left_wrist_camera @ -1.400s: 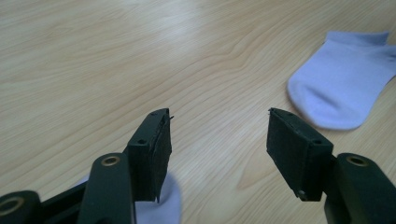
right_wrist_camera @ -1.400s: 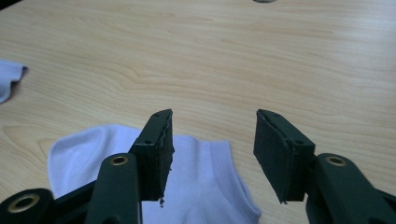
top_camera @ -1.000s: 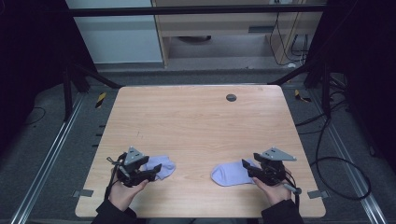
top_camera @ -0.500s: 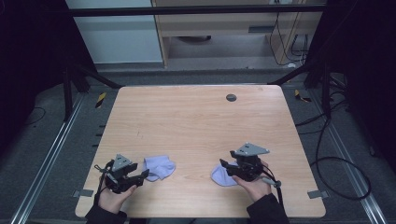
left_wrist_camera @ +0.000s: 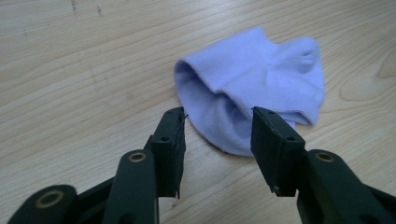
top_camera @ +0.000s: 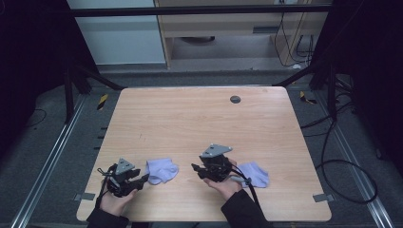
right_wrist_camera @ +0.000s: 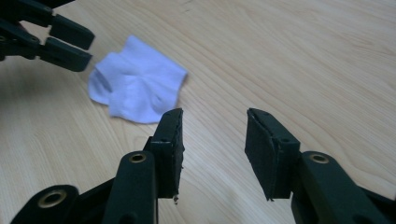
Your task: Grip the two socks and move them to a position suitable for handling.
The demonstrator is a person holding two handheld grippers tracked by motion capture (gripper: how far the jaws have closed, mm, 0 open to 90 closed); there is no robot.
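In the high view, two pale lilac socks lie near the lower edge of a light wooden table (top_camera: pixel 199 123). The left sock (top_camera: pixel 161 170) sits at lower left of centre; the right sock (top_camera: pixel 255 174) sits at lower right.

The right gripper (top_camera: pixel 202 172) has swung leftward across the picture, away from the right sock, which now lies behind the person's hand. It now sits between the two socks, pointing toward the left one. Its jaws have just been closing, but they are spread apart with only bare wood between them, as the right gripper view shows (right_wrist_camera: pixel 212 135).

The left gripper (top_camera: pixel 141 180) has hardly moved. Its jaws have also just been closing, and in the left gripper view (left_wrist_camera: pixel 218 128) they straddle the near edge of the left sock (left_wrist_camera: pixel 254 88) with a gap either side, not yet pinching it.

This suggests both hands are converging on the left sock, perhaps to pick it up or straighten it, while the right sock waits.

The tabletop is otherwise bare, apart from a small dark round disc (top_camera: pixel 235 99) near its upper edge. Around it the room is dim, with dark floor, metal rails, trailing cables at right and pale cabinets at the top.
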